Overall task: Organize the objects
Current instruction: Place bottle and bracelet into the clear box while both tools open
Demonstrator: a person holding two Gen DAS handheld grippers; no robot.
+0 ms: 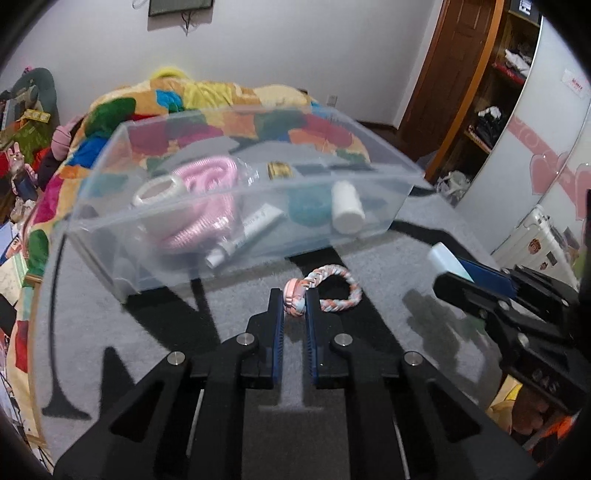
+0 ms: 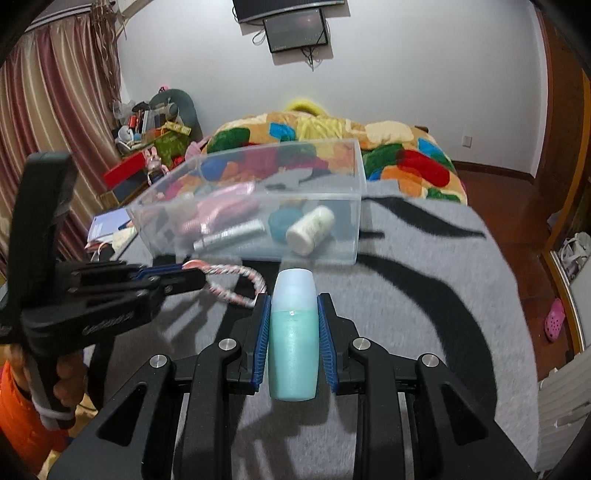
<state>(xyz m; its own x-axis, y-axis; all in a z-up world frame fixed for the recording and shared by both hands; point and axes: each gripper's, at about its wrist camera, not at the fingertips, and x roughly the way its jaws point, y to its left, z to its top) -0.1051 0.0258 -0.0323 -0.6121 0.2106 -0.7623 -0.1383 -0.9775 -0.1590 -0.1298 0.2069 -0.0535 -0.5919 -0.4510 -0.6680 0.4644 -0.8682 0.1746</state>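
White walls (image 2: 406,74) close the room, with a dark screen (image 2: 295,33) mounted high. Striped curtains (image 2: 44,110) in red and cream hang at the left. A bed carries a bright patchwork quilt (image 2: 399,155) and a grey blanket with black markings (image 2: 424,266). A brown wooden door (image 1: 443,74) stands beside open shelves (image 1: 495,107); the floor (image 2: 517,221) is dark reddish wood.

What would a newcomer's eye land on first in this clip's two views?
Probably the teal bottle clamped between the right gripper fingers, dead centre of the right wrist view. Next, the braided rope ring pinched at its knot by the left gripper, low over the grey blanket. Behind both sits the clear bin, already holding a pink coil, a tube and a white bottle.
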